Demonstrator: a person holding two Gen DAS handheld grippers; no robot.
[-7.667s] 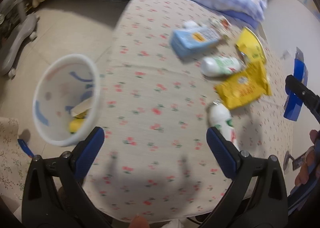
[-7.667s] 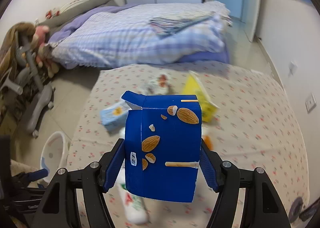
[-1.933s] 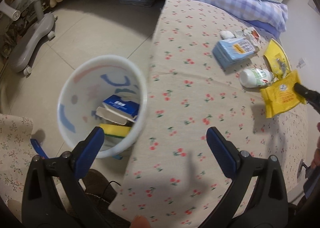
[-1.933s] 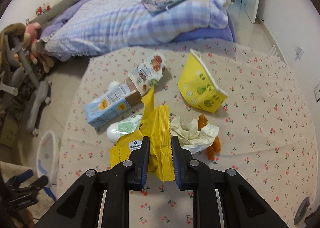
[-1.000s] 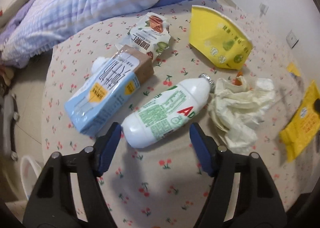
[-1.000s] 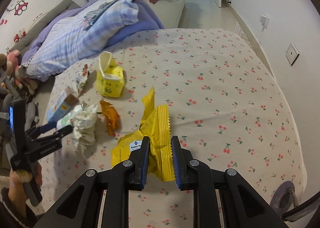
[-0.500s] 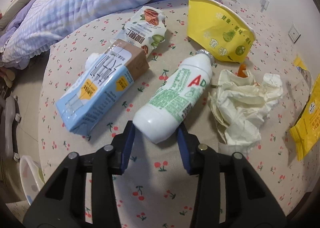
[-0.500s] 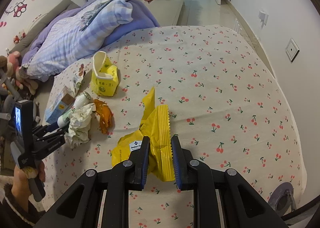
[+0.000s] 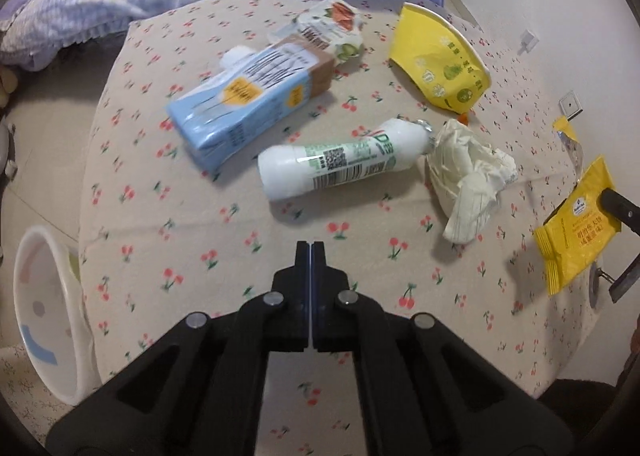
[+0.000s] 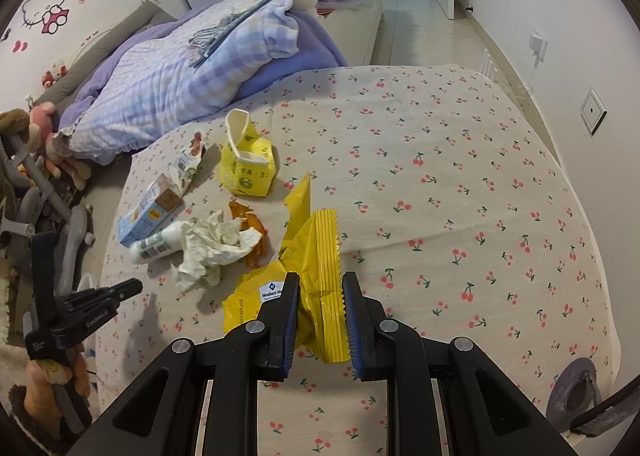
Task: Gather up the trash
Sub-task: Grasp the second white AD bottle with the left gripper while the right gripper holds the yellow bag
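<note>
My left gripper (image 9: 311, 248) is shut with nothing between its fingers, hovering over the cherry-print table (image 9: 192, 256). Just ahead of it a white bottle (image 9: 344, 163) with a green label lies on its side, apart from the tips. A crumpled tissue (image 9: 468, 179) touches the bottle's neck. My right gripper (image 10: 320, 284) is shut on a yellow wrapper (image 10: 308, 248), held above the table; that wrapper (image 9: 576, 232) hangs at the right edge of the left wrist view. The right wrist view also shows the left gripper (image 10: 132, 286) at the left.
A blue drink carton (image 9: 248, 95), a snack packet (image 9: 332, 27) and a yellow carton (image 9: 440, 59) lie beyond the bottle. Orange peel (image 10: 250, 232) sits by the tissue. A white bin (image 9: 44, 316) stands on the floor at the table's left edge. A bed lies behind.
The left jaws closed fully and the bottle slipped out; it now lies crosswise ahead of the tips. The left gripper drew back a little. The right gripper still holds the wrapper.
</note>
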